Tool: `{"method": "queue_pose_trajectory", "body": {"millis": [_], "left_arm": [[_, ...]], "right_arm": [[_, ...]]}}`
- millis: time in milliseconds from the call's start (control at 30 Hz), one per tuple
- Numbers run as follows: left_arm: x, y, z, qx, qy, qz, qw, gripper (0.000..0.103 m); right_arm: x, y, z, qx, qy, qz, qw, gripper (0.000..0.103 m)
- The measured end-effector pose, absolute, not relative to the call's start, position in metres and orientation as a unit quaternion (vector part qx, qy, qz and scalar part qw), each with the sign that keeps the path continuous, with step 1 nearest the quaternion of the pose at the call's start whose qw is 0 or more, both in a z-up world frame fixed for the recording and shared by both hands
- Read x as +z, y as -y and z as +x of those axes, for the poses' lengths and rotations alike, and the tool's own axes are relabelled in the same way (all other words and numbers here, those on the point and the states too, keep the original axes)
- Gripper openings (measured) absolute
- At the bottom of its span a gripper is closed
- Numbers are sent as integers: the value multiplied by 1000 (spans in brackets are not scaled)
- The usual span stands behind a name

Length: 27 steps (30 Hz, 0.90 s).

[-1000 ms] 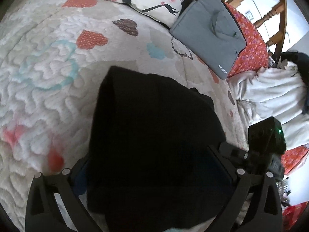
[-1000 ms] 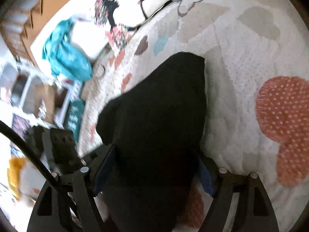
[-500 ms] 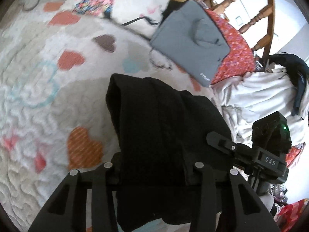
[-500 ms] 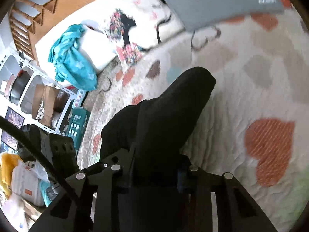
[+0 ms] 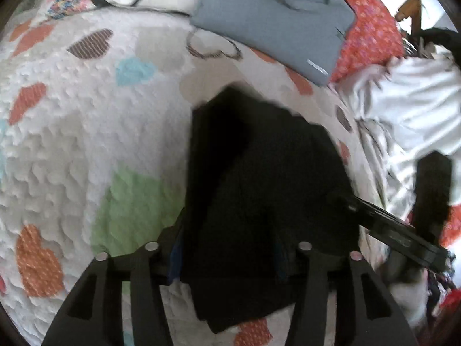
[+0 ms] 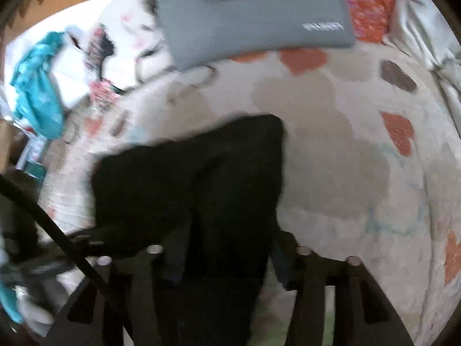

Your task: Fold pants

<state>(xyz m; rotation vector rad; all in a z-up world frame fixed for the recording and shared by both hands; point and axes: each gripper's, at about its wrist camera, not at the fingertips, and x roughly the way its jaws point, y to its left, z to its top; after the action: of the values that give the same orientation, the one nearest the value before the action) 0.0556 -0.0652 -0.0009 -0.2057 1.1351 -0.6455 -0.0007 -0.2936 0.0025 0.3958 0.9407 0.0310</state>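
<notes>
Inspector: Both views have slid toward the grey fabric bag [image 5: 276, 20]; jaws have just been opening on the folded black cloth pants [image 5: 259, 190], lower centre.

Assessor: Left gripper [image 5: 227, 256] and right gripper [image 6: 227, 256] clamp it; loosening could spill the fold.

The black pants [image 5: 259, 190] lie bunched in thick, uneven folds on the bed's heart-print quilt [image 5: 86, 144]. In the left wrist view their rounded far end points toward twelve o'clock; in the right wrist view the dark bulk spreads toward nine o'clock. The blur hides any seams.
</notes>
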Motion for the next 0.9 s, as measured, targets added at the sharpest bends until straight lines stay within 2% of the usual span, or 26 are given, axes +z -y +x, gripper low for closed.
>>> {"method": "queue_pose_trajectory", "body": {"millis": [33,67,133,233,300,367,500,567,600,733,900], "left_arm": [[1,61,52,-305,-527,-97,787,51],[6,57,49,-308,-527,-96,786,51],[19,46,44,-315,-521,-101,786,51],[49,32,43,-318,-492,-123,801,52],[64,33,53,-324,-477,-151,803,55],[70,50,71,-329,-475,-176,797,58],[49,88,110,-303,-498,-185,791,59],[27,99,128,-272,-520,-175,791,59],[18,100,134,-262,-525,-174,791,58],[12,100,137,-262,-510,-171,801,58],[39,89,118,-272,-491,-161,812,59]], "right_arm": [[0,301,-3,12,-446,202,872,69],[1,309,-4,10,-447,220,867,70],[12,319,-6,2,-437,234,868,70],[43,326,-15,-14,-377,234,896,70],[55,335,-9,45,-336,292,895,70],[51,341,9,95,-333,342,874,70],[3,358,42,106,-367,406,830,70],[-23,370,47,96,-379,446,805,61],[-31,377,47,100,-370,471,795,60],[-22,389,41,78,-354,465,808,61],[6,387,26,81,-330,454,824,64]]}}
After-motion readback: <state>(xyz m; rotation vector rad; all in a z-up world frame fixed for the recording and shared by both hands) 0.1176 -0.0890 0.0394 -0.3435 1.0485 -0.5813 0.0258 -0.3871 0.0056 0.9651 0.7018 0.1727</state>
